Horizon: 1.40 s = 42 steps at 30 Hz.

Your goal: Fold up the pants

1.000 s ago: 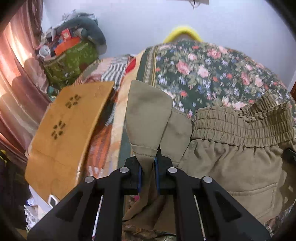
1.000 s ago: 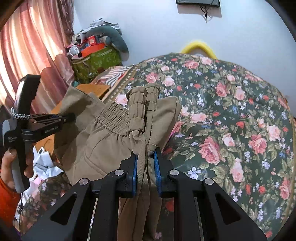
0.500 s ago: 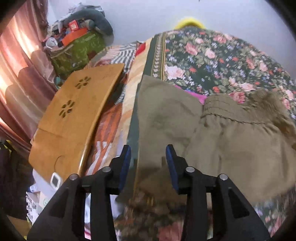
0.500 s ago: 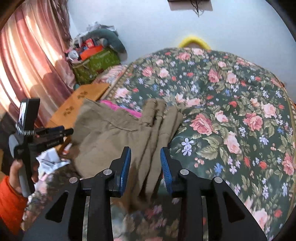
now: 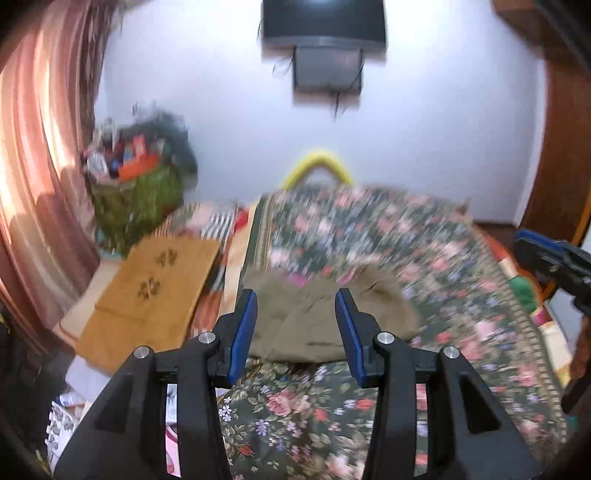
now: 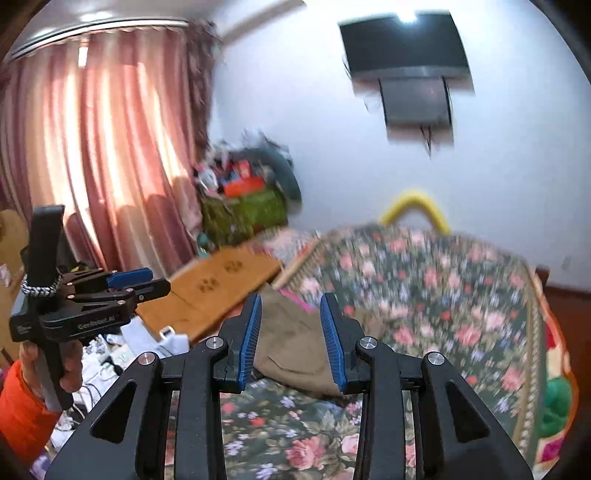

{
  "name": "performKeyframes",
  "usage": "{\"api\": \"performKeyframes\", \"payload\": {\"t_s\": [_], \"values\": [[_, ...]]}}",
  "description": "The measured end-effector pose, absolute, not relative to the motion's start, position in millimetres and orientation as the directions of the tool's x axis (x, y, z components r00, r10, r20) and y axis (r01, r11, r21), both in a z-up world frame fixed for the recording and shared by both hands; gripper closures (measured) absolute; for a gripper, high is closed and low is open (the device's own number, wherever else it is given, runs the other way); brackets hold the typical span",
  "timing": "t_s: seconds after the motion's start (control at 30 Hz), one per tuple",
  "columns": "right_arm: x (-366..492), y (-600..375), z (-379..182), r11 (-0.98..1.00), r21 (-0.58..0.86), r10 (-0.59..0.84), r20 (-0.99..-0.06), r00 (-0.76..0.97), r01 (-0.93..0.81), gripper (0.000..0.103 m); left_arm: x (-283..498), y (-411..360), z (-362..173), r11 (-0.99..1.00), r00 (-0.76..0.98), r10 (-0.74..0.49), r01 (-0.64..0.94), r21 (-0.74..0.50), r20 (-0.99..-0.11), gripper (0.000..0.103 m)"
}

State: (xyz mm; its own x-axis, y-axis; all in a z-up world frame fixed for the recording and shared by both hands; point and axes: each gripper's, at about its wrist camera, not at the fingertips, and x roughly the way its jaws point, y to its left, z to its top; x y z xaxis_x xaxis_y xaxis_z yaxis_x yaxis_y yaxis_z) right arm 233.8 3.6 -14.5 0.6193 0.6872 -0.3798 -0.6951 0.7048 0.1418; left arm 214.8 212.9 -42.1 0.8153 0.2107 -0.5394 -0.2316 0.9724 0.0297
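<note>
Floral bedspread [image 5: 369,236]: one, dark green with pink roses, covering the bed you are facing; it fills most of both views and is blurred.
Curtain [image 6: 92,147]: one pink curtain on your left, lit from behind.
Wall: one pale wall behind the bed, with one dark screen [image 5: 323,18] mounted high and one smaller dark box [image 5: 327,70] just under it.
Wooden board [image 5: 151,288]: one, tan, with two clusters of small cut-outs, lying beside the left edge of the bed.
Green bag [image 6: 243,214]: one, in the corner by the curtain, heaped with items too blurred for you to count.
Pants [image 5: 325,314]: one khaki pair, lying in a compact bundle on the bedspread near the bed's left edge, a strip of pink showing at its far side.
Yellow arch [image 5: 317,166]: one, rising behind the far end of the bed.
Left gripper [image 5: 297,332]: one; your two blue pads stand apart with nothing clamped, and the pants sit on the bed beyond them, seen through the gap.
Right gripper [image 6: 290,338]: one; two blue pads apart, nothing pinched, the pants visible past them.
Your hand [image 6: 62,365]: one in view, wrapped round the left gripper's handle, with one orange sleeve [image 6: 22,410] below it.
</note>
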Motion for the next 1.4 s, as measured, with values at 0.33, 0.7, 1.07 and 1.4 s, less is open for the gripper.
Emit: {"api": "performKeyframes", "payload": {"t_s": [0.33,0.7,1.07,1.4], "values": [[118.7,-32.3,41.1,0.664,0.099,0.747,-0.144,0.649,-0.742,0.073,80.0,150.0,28.4,0.978,0.931,0.206,-0.209,0.022,-0.301,0.055],[78.9,-41.2,31.2,0.759,0.093,0.650,-0.135,0.748,-0.644,0.026,11.4,120.7,43.4,0.971,0.951,0.235,-0.240,-0.002,-0.201,0.015],[68.3,-51.2,32.4,0.798,0.081,0.602,-0.142,0.785,-0.597,0.000,3.1,116.3,38.0,0.967,0.946,0.248,-0.254,-0.002,-0.207,0.000],[58.6,-54.5,25.8,0.806,0.077,0.592,-0.145,0.793,-0.587,0.000,6.3,109.7,30.2,0.966,0.943,0.257,-0.258,0.022,-0.213,0.000]]}}
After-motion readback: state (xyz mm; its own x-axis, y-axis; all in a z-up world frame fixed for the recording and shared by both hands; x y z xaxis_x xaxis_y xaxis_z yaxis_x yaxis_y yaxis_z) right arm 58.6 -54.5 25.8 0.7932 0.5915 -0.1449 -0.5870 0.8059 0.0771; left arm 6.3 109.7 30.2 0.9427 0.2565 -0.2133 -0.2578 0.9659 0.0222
